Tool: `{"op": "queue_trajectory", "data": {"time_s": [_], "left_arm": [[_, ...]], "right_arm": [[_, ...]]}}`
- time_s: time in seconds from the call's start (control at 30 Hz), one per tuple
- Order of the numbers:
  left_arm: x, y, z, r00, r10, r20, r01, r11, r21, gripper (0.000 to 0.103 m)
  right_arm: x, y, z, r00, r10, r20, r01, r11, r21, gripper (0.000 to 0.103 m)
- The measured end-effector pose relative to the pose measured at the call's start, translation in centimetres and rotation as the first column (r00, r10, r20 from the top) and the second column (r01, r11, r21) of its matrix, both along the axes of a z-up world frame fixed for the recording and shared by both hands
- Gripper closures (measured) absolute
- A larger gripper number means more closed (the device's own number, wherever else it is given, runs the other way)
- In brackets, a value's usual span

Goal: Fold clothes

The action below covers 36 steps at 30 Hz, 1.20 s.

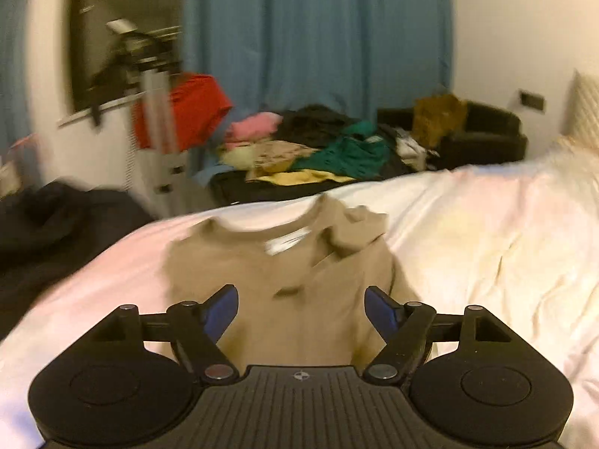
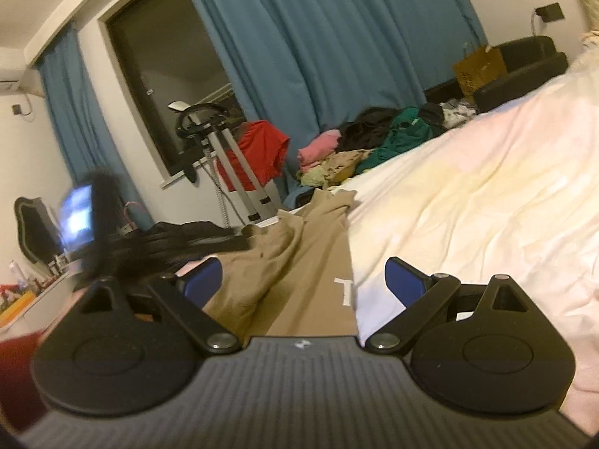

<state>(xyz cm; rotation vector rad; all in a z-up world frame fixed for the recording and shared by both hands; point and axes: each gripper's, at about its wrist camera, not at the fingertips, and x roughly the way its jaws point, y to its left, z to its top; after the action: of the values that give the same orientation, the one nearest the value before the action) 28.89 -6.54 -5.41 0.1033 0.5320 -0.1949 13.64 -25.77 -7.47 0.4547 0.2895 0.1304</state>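
Lying mid-frame on the white bedsheet (image 1: 486, 224), the tan T-shirt (image 1: 284, 280) sits before the left gripper (image 1: 301, 308) and right gripper (image 2: 303, 280), jaws wide apart, holding nothing.

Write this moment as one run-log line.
tan shirt flat on white bed | left gripper open | right gripper open

Both wrist views look low across the bed (image 1: 486, 224) toward the curtains (image 2: 337, 37).

The tan shirt (image 1: 284, 292) is soft matt cloth. The white bedsheet (image 1: 486, 247) is creased cloth. The left gripper (image 1: 301, 308) is matt black plastic with smooth blue pads (image 1: 221, 310).
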Motion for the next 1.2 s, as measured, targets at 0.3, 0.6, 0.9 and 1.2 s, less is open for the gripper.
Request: {"op": "queue_trajectory", "data": {"time_s": [0.3,0.6,0.9,1.2], "left_arm": [[-17.7,9.8,4.1,0.984,0.174,0.038,-0.171,0.983,-0.070,0.019],[-23.4,15.3,4.3,0.973,0.218,-0.074,-0.229,0.948,-0.221,0.019],[-23.8,17.3,3.6,0.976,0.197,-0.093,-0.216,0.929,-0.301,0.019],[-23.7,17.9,3.6,0.976,0.197,-0.092,-0.217,0.911,-0.350,0.019]], "right_arm": [[-2.9,2.8,1.3,0.981,0.190,0.036,-0.188,0.980,-0.064,0.008],[-7.0,7.7,1.4,0.844,0.498,-0.199,-0.490,0.867,0.092,0.024],[-10.5,14.1,-5.2,0.679,0.603,-0.418,-0.495,0.797,0.345,0.038],[-9.5,14.2,-6.8,0.651,0.670,-0.357,-0.479,0.727,0.492,0.050]]}}
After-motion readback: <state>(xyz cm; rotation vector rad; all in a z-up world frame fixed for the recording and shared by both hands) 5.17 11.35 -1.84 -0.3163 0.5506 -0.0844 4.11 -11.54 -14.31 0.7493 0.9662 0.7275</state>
